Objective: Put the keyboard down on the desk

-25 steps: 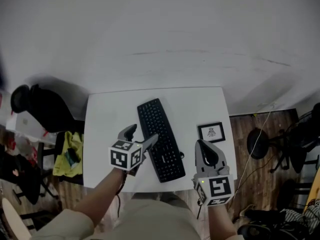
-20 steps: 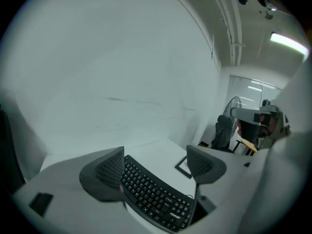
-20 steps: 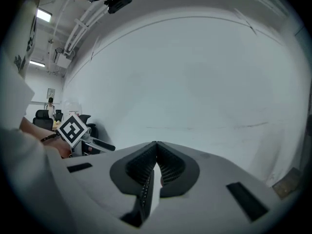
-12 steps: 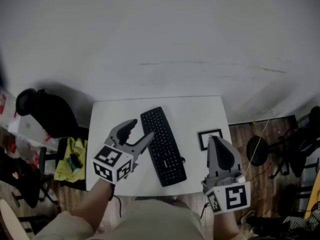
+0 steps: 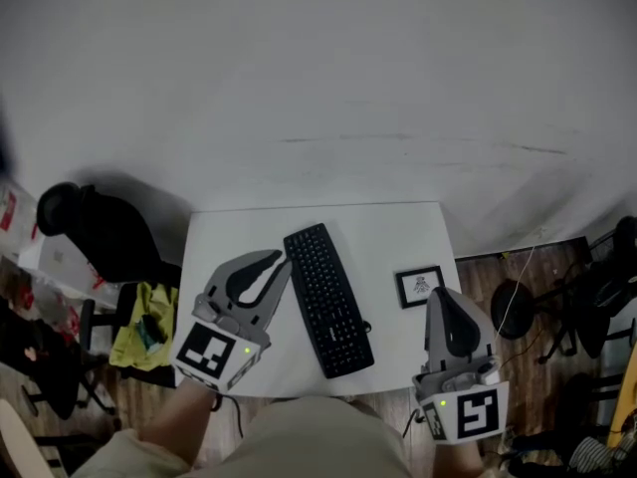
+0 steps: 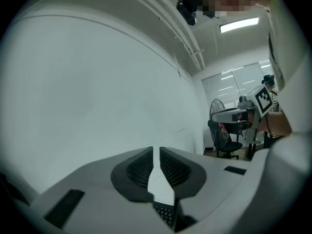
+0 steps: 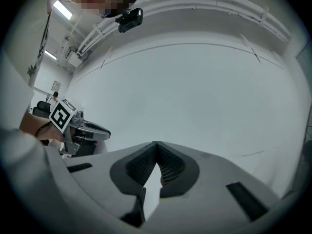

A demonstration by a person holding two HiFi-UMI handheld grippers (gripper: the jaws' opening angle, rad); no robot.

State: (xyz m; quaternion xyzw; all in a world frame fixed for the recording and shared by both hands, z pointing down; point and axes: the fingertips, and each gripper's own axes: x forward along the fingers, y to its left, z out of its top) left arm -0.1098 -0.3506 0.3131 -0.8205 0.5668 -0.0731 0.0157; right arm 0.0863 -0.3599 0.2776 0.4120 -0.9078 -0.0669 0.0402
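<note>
The black keyboard (image 5: pixel 328 300) lies flat and slanted on the white desk (image 5: pixel 398 232), with neither gripper touching it. My left gripper (image 5: pixel 283 261) is raised over the desk's left part, just left of the keyboard's far end. Its jaws are closing, down to a thin slit with nothing between them (image 6: pixel 156 152). A strip of keyboard (image 6: pixel 165 213) shows below them. My right gripper (image 5: pixel 445 293) hovers off the desk's near right corner, shut and empty, its tips touching (image 7: pixel 157 145).
A small framed picture (image 5: pixel 419 285) lies on the desk right of the keyboard. A black office chair (image 5: pixel 90 229) and a yellow cloth (image 5: pixel 149 312) are left of the desk. A dark stool (image 5: pixel 518 302) and cables stand on the wood floor at right.
My left gripper drew back from the keyboard to the left and its wide jaws closed. My right gripper pulled back toward me. The keyboard stays on the desk.
</note>
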